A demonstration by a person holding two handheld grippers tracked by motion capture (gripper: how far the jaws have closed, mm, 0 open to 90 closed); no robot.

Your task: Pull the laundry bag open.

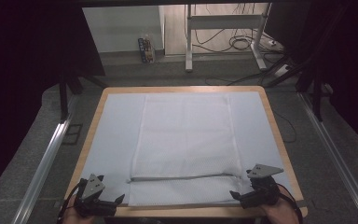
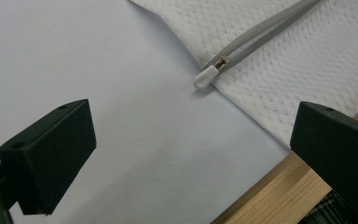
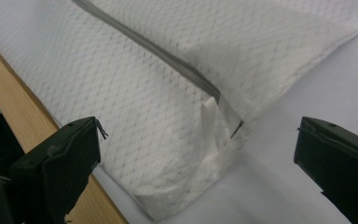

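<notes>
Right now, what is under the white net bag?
Under the mesh bag lies a pale blue cloth on the wooden table. Anything inside the bag cannot be seen.

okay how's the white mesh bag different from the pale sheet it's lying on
The mesh laundry bag has a netted weave; the pale sheet is smooth. The bag carries a grey zipper near its front edge; the sheet is plain. The bag is narrower; the sheet spans most of the wooden table. Both lie flat.

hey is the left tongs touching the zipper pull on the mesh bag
Apart. The left gripper view shows the left tongs wide open, with bare sheet between them and the zipper pull at the mesh bag's edge.
</notes>
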